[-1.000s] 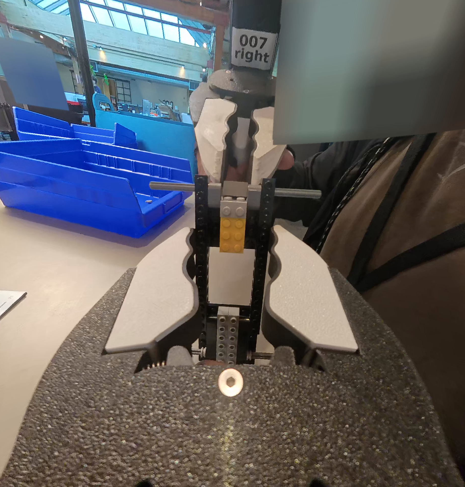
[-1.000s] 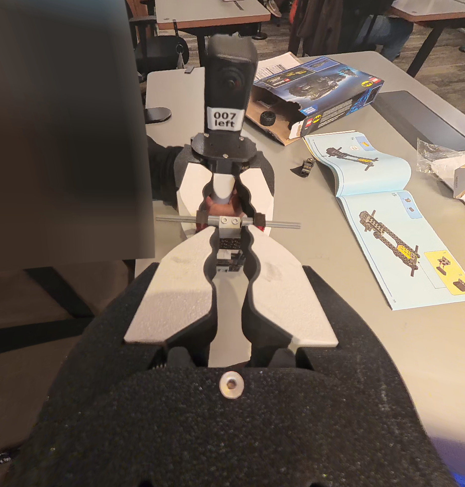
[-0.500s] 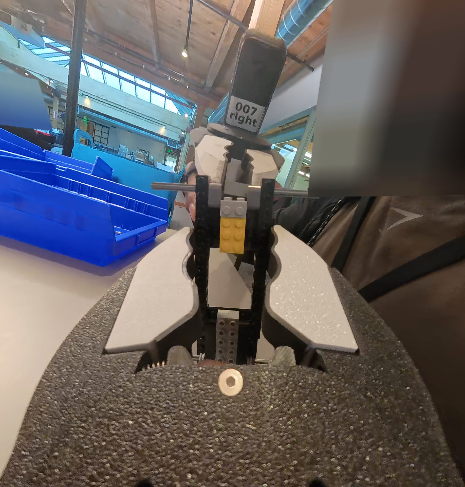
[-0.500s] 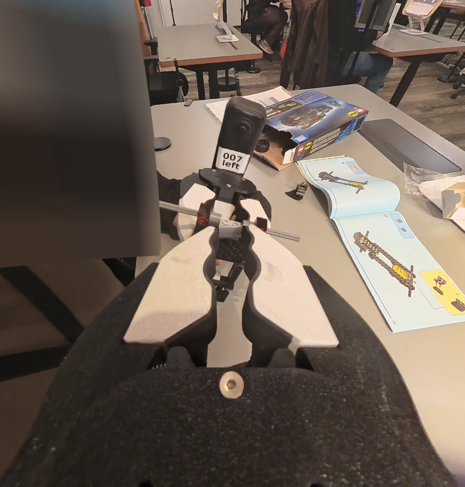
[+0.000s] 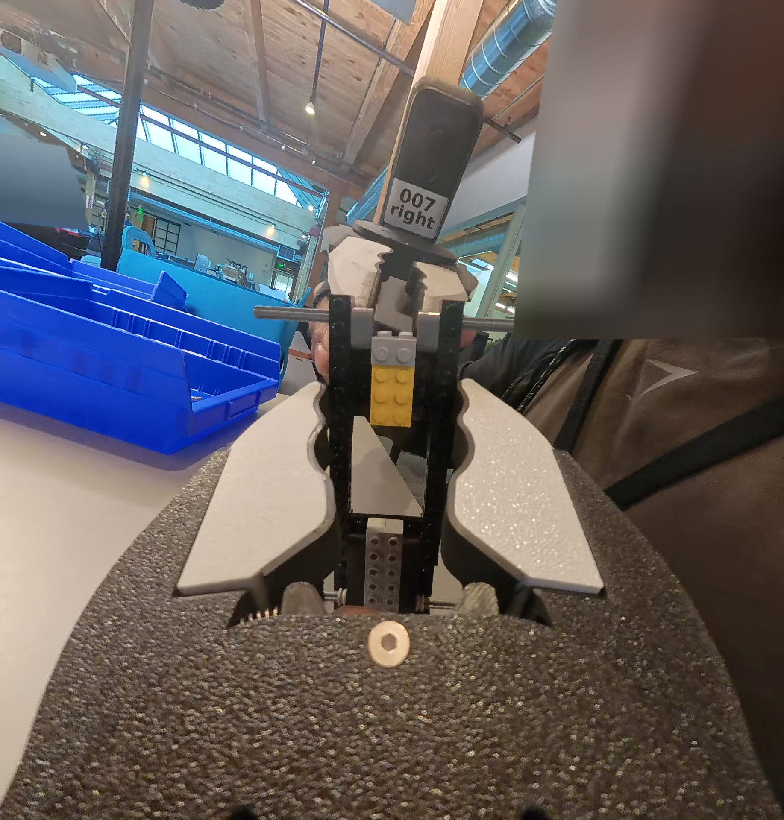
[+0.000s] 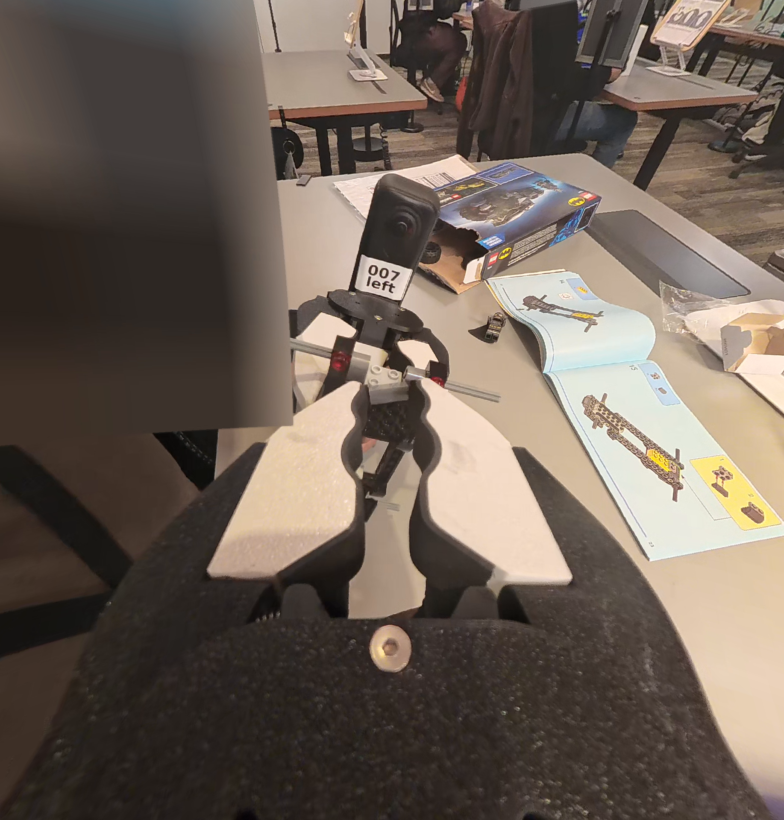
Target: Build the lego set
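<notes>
My left gripper [image 5: 392, 390] is shut on a long black brick frame [image 5: 339, 399] and holds it in the air; its pads press on the two side beams. The frame carries a yellow brick [image 5: 391, 397], a grey brick [image 5: 393, 352] and a grey axle [image 5: 292, 313] across its far end. My right gripper [image 6: 390, 392] faces the left one and is shut on the grey brick [image 6: 383, 384] at that far end, beside the axle [image 6: 465, 390]. The right gripper also shows in the left wrist view [image 5: 396, 284], and the left gripper in the right wrist view [image 6: 372, 350].
Blue plastic bins [image 5: 115, 355] stand on the pale table [image 5: 48, 510] to the left. In the right wrist view a torn toy box [image 6: 514, 230], an open instruction booklet [image 6: 625, 421], a small black figure [image 6: 496, 321] and a plastic bag [image 6: 692, 310] lie on the grey table. A person's jacket [image 5: 647, 443] is close by. Less than 4 cm separates the two grippers' tips.
Both grippers have tilted upward together with the frame, so the left wrist view now takes in more ceiling. Both grasps stay on; the frame's end looks turned in the right wrist view.
</notes>
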The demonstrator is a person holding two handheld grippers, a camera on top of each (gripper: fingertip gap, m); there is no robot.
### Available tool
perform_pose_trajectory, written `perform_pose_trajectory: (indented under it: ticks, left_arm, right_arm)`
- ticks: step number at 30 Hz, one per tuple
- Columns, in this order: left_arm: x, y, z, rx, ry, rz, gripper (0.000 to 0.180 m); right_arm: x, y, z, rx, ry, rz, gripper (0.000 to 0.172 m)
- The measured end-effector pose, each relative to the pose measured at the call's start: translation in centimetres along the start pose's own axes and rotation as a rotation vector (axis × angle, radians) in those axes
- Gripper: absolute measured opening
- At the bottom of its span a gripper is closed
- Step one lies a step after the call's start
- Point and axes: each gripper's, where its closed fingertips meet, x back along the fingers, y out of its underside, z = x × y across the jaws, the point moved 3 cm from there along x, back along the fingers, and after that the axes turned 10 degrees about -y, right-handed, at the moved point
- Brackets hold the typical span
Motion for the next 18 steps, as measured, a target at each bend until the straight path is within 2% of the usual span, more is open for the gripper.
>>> perform_pose_trajectory:
  ticks: [7, 15, 18]
  left_arm:
    - [0.0, 0.3, -0.4, -0.062, -0.051, -0.041, 0.053]
    - [0.0, 0.5, -0.8, -0.346, -0.192, -0.171, 0.053]
    - [0.0, 0.6, -0.8, -0.365, -0.203, -0.179, 0.053]
  right_arm:
    - [0.1, 0.5, 0.2, -0.009, 0.004, -0.031, 0.016]
    - [0.6, 1.2, 0.5, -0.024, -0.034, -0.108, 0.016]
    - [0.6, 1.1, 0.4, -0.036, -0.056, -0.121, 0.016]
